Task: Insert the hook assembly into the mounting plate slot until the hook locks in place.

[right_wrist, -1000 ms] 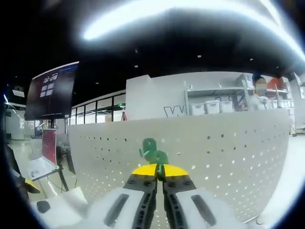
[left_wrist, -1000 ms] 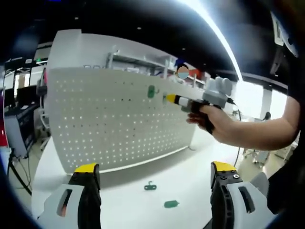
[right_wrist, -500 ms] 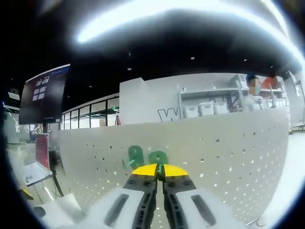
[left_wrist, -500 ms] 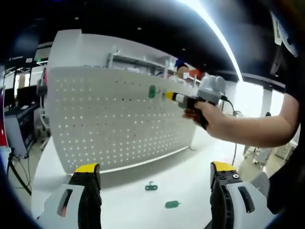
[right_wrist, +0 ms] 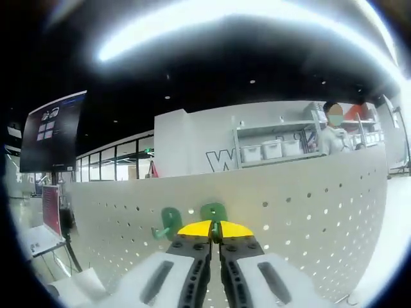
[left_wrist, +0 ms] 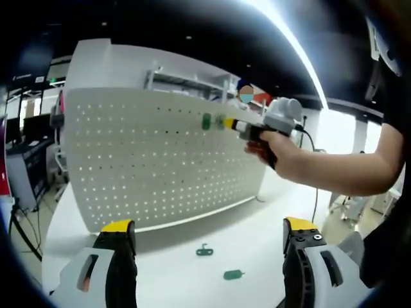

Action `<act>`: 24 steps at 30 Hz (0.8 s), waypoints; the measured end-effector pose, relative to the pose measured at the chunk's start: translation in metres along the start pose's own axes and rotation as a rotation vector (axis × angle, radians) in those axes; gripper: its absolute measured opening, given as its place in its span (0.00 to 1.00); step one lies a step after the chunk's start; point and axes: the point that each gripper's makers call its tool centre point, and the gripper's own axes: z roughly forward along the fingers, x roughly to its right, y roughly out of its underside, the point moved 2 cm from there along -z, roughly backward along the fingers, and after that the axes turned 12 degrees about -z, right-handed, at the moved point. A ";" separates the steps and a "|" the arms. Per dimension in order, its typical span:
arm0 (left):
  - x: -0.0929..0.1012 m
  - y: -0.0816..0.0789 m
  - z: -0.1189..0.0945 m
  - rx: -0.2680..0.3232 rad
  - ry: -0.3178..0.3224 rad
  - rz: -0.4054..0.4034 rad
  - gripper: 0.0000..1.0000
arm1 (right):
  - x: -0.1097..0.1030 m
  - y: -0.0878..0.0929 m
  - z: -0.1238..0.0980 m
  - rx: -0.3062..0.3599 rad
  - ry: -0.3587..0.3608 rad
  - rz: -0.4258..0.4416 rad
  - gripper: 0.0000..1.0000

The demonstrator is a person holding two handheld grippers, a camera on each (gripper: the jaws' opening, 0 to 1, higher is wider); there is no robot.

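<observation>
A white pegboard mounting plate stands upright on the table. One green hook hangs on it near its top edge. Just to the right of that hook, my right gripper holds a second green hook against the board. In the right gripper view the yellow-tipped right gripper is shut on this green hook, with the hanging hook to its left on the pegboard. My left gripper stands open low over the table, holding nothing.
Two loose green hooks lie on the white table in front of the board. A person's hand and forearm reach in from the right. Shelves with bins and a person stand behind the board.
My right gripper has risen slightly and carried its hook to the right of the hanging hook, up against the board's top rows. The left gripper has stayed put.
</observation>
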 end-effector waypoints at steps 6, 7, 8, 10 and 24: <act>0.000 0.001 0.000 -0.004 0.000 0.002 0.96 | 0.000 0.001 0.001 -0.002 0.005 0.008 0.00; 0.000 0.001 -0.001 -0.004 -0.002 0.003 0.96 | 0.000 0.001 0.001 -0.003 0.007 0.003 0.00; -0.001 0.001 -0.001 -0.005 -0.003 0.003 0.96 | 0.000 0.001 0.001 -0.003 0.007 0.004 0.00; -0.002 0.001 -0.001 -0.005 -0.005 0.001 0.96 | 0.000 0.001 0.001 -0.003 0.011 -0.006 0.00; -0.002 0.000 -0.001 -0.006 -0.003 0.005 0.95 | -0.003 0.004 0.005 -0.013 0.039 -0.051 0.00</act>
